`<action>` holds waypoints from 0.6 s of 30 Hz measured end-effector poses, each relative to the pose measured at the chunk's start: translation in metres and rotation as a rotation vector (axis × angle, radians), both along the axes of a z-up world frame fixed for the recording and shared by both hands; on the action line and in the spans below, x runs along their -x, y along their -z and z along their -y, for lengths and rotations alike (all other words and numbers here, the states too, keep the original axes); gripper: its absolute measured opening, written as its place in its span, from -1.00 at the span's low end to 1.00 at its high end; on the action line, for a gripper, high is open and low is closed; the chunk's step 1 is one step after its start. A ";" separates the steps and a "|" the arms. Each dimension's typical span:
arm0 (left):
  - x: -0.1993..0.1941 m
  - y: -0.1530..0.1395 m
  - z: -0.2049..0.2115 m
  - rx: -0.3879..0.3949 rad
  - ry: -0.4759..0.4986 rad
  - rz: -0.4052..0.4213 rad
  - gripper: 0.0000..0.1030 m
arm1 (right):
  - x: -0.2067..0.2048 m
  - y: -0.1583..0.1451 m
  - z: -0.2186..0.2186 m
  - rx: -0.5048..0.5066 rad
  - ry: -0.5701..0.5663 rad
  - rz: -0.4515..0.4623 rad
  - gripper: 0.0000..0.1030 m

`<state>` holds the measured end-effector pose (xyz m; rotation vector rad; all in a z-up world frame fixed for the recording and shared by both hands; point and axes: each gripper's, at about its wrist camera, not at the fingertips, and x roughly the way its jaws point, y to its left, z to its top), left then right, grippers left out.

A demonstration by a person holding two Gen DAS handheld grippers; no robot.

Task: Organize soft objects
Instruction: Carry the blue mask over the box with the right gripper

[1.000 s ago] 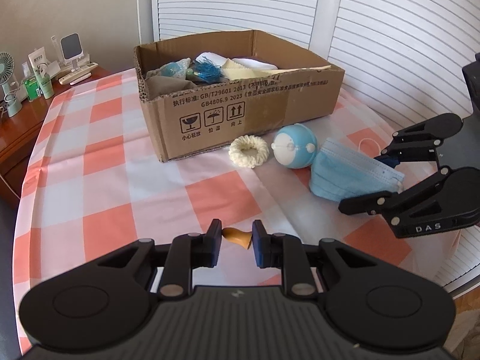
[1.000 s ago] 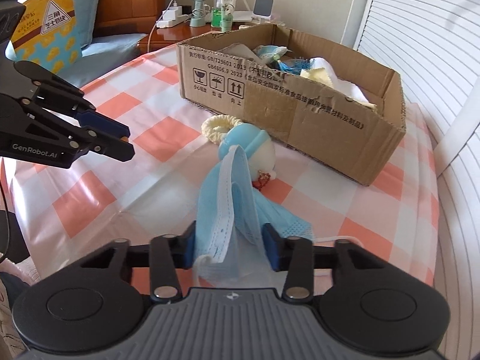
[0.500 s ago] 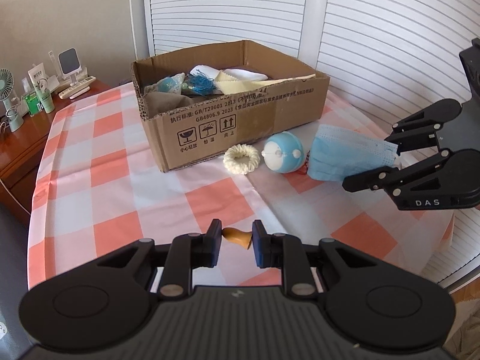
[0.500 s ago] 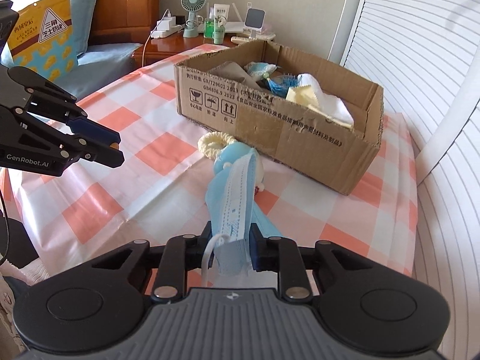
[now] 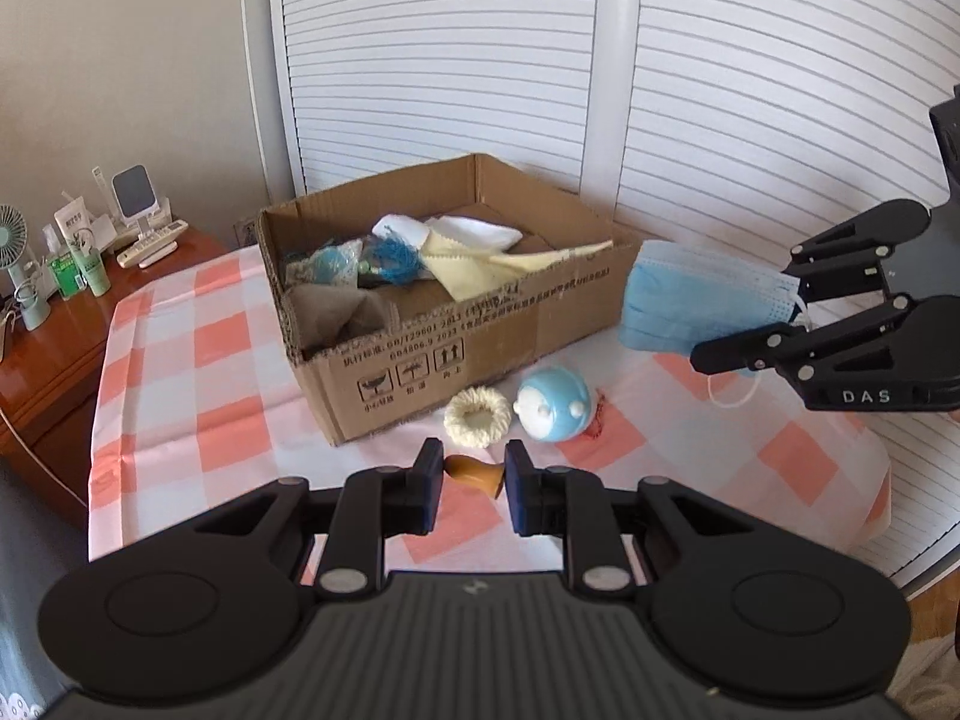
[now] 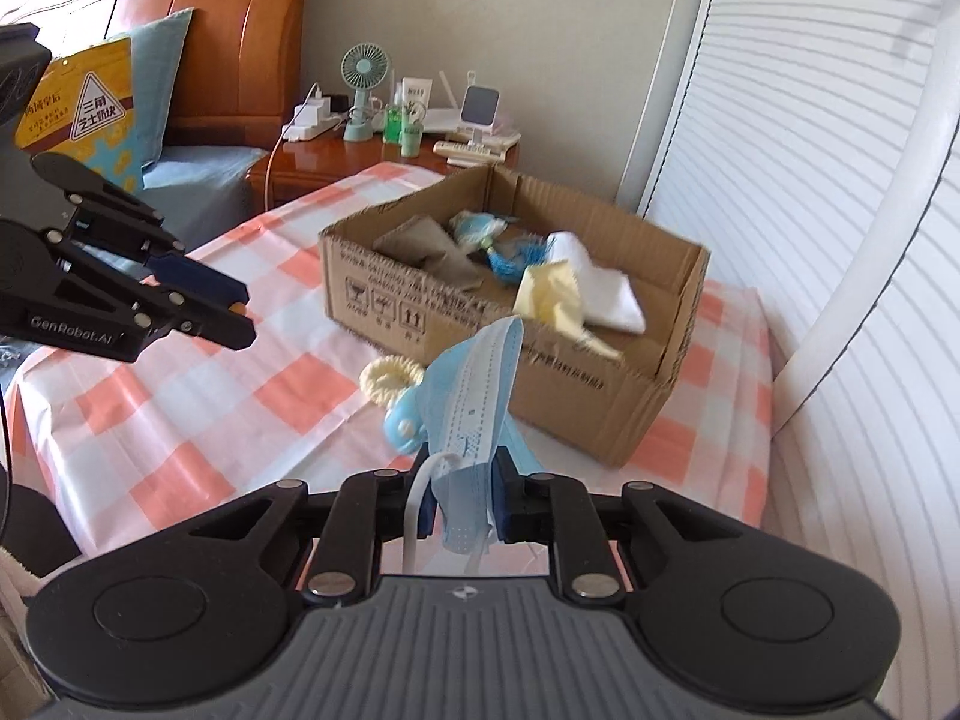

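The mask (image 6: 474,414) is hanging pinched in the right claw (image 6: 463,501), its pleated body sticking up and forward off the bench (image 6: 180,420), an ear loop dangling beside the near finger. In the left wrist view the same mask (image 5: 702,306) is floating at the right, above the cloth and just beside the box's right corner. The left claw (image 5: 468,489) is gripping a small brown piece (image 5: 474,473) between its fingers, held over the checked cloth.

Just beyond the left claw, a cream ring (image 5: 478,418) and a blue round toy (image 5: 555,403) are lying side by side on the bench, touching or nearly so, close against the box's near wall. A bit of red is showing at the toy's right edge.

Farther back, the box (image 5: 420,354) is sitting open on the bench, holding a grey-brown cloth at its near left, a blue tassel (image 5: 393,255) in the middle, a yellow cloth (image 5: 474,270) draping toward the right rim, and a white cloth (image 5: 456,232) behind it.

Far left, a wooden nightstand (image 5: 54,336) is carrying a fan (image 5: 15,240) and bottles.
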<state>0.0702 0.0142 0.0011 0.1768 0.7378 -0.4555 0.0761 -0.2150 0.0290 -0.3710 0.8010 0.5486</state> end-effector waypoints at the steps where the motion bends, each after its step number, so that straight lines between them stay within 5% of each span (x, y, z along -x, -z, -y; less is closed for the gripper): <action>1: -0.006 -0.005 0.002 0.002 0.006 0.012 -0.61 | -0.003 -0.004 0.001 -0.002 0.002 0.014 -0.59; 12: -0.098 -0.039 0.032 -0.014 0.011 0.117 -0.51 | -0.050 -0.033 0.008 -0.017 0.041 0.104 -0.59; 13: -0.107 -0.035 0.033 -0.022 0.004 0.116 -0.43 | -0.054 -0.034 0.009 -0.020 0.045 0.107 -0.59; 15: -0.119 -0.030 0.035 -0.033 -0.024 0.116 0.39 | -0.061 -0.036 0.009 -0.020 0.051 0.113 -0.59; 17: -0.124 -0.025 0.033 -0.039 -0.057 0.125 0.73 | -0.068 -0.036 0.009 -0.022 0.051 0.115 -0.59; 18: -0.124 -0.024 0.031 -0.037 -0.076 0.139 0.73 | -0.070 -0.036 0.008 -0.021 0.050 0.117 -0.59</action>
